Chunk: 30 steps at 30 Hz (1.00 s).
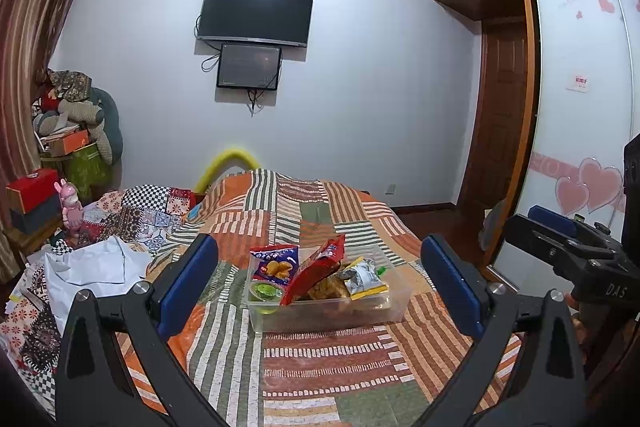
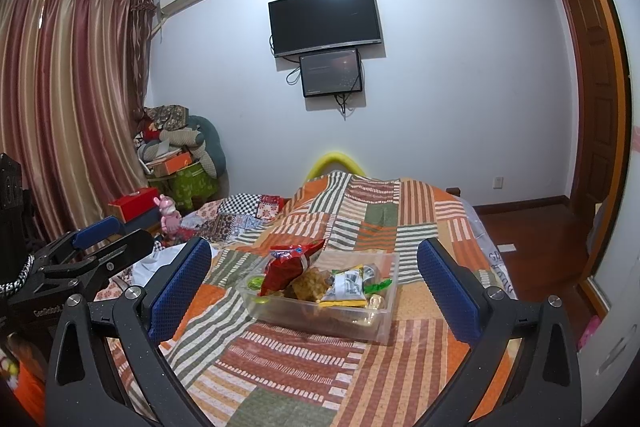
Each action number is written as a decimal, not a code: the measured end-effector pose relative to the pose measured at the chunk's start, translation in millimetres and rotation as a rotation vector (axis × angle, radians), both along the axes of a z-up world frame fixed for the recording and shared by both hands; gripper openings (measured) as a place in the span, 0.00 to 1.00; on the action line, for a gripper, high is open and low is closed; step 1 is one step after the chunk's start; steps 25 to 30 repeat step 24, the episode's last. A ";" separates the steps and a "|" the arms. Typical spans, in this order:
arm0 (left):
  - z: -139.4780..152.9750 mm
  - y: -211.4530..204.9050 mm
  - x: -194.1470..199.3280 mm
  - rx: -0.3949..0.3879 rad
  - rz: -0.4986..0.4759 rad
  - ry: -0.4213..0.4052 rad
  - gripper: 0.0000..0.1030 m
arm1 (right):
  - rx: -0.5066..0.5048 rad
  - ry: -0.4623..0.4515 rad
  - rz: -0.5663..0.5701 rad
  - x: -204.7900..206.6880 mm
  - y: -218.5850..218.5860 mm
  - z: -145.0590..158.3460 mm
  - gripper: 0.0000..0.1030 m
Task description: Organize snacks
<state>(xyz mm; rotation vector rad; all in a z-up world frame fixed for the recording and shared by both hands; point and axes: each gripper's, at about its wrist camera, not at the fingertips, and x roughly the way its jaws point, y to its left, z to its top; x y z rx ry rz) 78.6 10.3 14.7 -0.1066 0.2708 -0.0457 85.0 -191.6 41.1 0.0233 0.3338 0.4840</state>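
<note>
A clear plastic bin (image 1: pixel 396 311) stands on the striped patchwork bed and also shows in the right wrist view (image 2: pixel 384 323). It holds several snack packs: a red bag (image 1: pixel 316 271) (image 2: pixel 290 265), a blue and red pack (image 1: pixel 278 265), a yellow and white pack (image 1: pixel 366 279) (image 2: pixel 348 287), a green jelly cup (image 1: pixel 264 293). My left gripper (image 1: pixel 320 287) is open and empty, held back from the bin. My right gripper (image 2: pixel 314 287) is open and empty, also short of the bin. Each gripper shows at the edge of the other's view.
The bed quilt (image 1: pixel 320 367) spreads ahead. White cloth (image 1: pixel 92 267) and a pink toy (image 1: pixel 72 207) lie at the left. Boxes and cushions (image 2: pixel 176 155) pile in the corner. A wardrobe (image 1: pixel 580 107) and door stand at the right.
</note>
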 end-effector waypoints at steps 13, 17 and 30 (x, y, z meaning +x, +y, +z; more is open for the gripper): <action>0.8 0.3 0.4 -0.009 -0.013 0.004 1.00 | 0.004 -0.006 -0.002 -3.6 2.1 2.6 1.00; 1.1 -0.2 0.4 -0.005 -0.021 0.002 1.00 | 0.005 -0.004 -0.003 -3.4 2.6 2.7 1.00; 0.1 -2.6 0.2 0.005 -0.013 0.002 1.00 | 0.007 -0.001 -0.004 -4.2 3.9 3.9 1.00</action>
